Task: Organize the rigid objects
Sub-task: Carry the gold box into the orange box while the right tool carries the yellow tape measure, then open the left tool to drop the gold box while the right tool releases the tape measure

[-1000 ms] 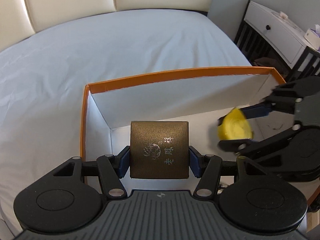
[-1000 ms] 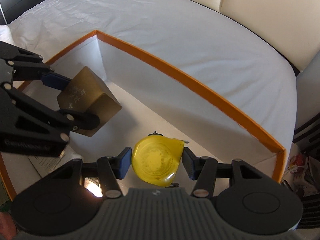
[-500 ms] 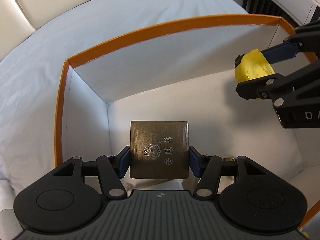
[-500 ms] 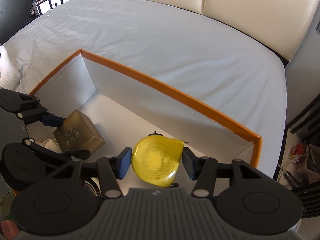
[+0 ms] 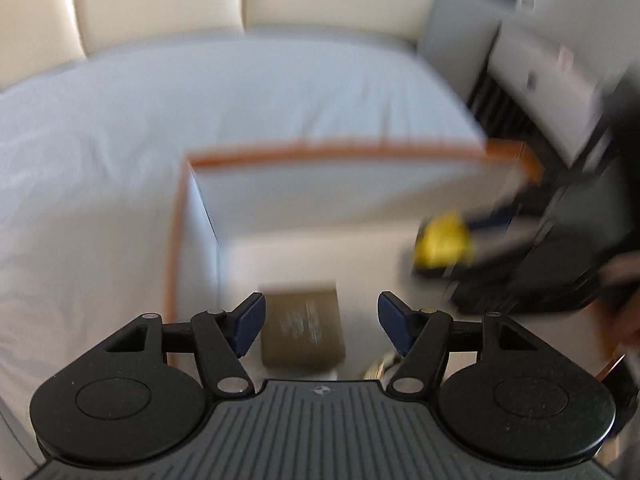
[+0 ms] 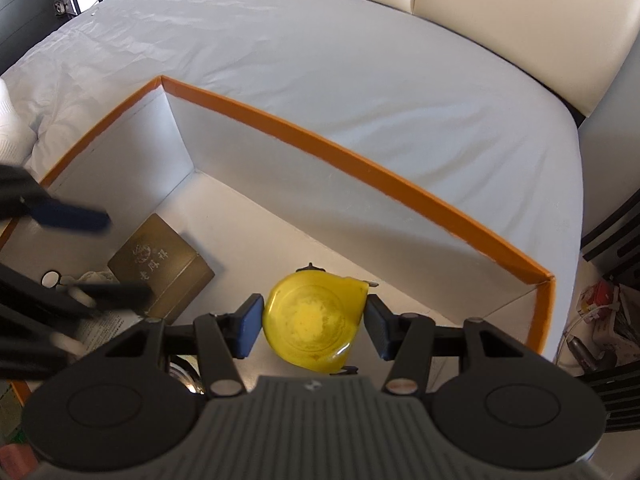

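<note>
Bed (image 6: 320, 80): lying ahead of both grippers, white sheet covering it, cream headboard panels beyond.

Box (image 6: 360, 164): sitting on the bed, just ahead of and below both grippers; orange rim, white walls and floor. Both grippers are pointing down into it.

Left gripper (image 5: 319, 322): jaws opening, blue pads standing clear on either side of the brass case with a gap showing at each pad. Nothing is being pinched. Its view is smearing with motion blur. In the right wrist view it is showing as blurred dark fingers at the left edge (image 6: 72, 256), above the case.

Right gripper (image 6: 313, 326): jaws part-spread and pinching the tape measure, a pad pressing on each flank. It is hanging over the box floor, near the far wall.

Brass case (image 6: 160, 266): resting on the box floor, lettered face up, below and between the left gripper's pads, touching neither. It is lying to the left of the right gripper.

Tape measure (image 6: 314, 322): yellow, round-bodied, held between the right gripper's pads, flat face toward the camera. From the left gripper it is showing up and to the right (image 5: 442, 240), blurred.

Papers (image 6: 104, 330): lying on the box floor beside the case, under the left gripper's fingers; print too small to read.
</note>
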The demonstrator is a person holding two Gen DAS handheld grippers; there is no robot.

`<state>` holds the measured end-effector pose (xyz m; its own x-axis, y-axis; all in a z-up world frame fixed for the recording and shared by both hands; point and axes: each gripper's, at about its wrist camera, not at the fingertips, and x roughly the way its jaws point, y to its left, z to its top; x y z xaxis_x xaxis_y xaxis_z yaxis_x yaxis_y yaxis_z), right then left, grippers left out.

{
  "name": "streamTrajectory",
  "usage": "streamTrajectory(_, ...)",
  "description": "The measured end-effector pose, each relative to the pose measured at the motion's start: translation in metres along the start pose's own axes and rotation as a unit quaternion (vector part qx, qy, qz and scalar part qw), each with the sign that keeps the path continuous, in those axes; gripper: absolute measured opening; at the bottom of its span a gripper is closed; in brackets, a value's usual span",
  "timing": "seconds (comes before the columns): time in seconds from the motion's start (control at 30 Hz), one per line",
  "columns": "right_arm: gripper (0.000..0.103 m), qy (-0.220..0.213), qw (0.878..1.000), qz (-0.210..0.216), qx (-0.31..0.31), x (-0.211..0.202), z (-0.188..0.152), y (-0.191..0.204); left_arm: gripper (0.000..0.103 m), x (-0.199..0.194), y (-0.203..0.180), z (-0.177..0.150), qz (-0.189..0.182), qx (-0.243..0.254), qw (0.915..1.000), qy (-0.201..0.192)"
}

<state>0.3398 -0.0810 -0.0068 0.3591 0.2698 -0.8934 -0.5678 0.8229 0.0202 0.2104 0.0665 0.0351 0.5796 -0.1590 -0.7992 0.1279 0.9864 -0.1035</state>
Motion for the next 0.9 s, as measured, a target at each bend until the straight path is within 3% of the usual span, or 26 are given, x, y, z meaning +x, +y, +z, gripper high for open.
streamTrajectory(0.07, 0.055, 0.008, 1.000, 0.003, 0.000, 0.005, 0.003, 0.005, 0.075, -0.015, 0.009, 0.008, 0.010, -0.020, 0.9991, -0.035)
streamTrajectory(0.13, 0.055, 0.017, 1.000, 0.006, -0.007, 0.011, 0.006, 0.013, 0.067, -0.020, 0.020, 0.011, 0.024, -0.040, 0.9978, -0.047)
streamTrajectory(0.27, 0.055, 0.036, 0.999, 0.017, -0.033, 0.022, 0.012, 0.033, 0.050, -0.015, 0.049, 0.004, 0.008, -0.097, 0.9947, -0.032)
streamTrajectory(0.37, 0.055, 0.046, 0.998, 0.027, -0.045, 0.031, 0.017, 0.045, 0.041, -0.013, 0.056, -0.004, 0.007, -0.114, 0.9933, -0.023)
streamTrajectory(0.47, 0.055, 0.049, 0.997, 0.037, -0.056, 0.036, 0.021, 0.053, 0.038, -0.007, 0.055, -0.010, -0.022, -0.128, 0.9914, -0.016)
streamTrajectory(0.9, 0.055, 0.018, 0.993, 0.074, -0.085, 0.038, 0.030, 0.068, 0.037, -0.006, 0.060, -0.015, -0.030, -0.144, 0.9889, -0.020)
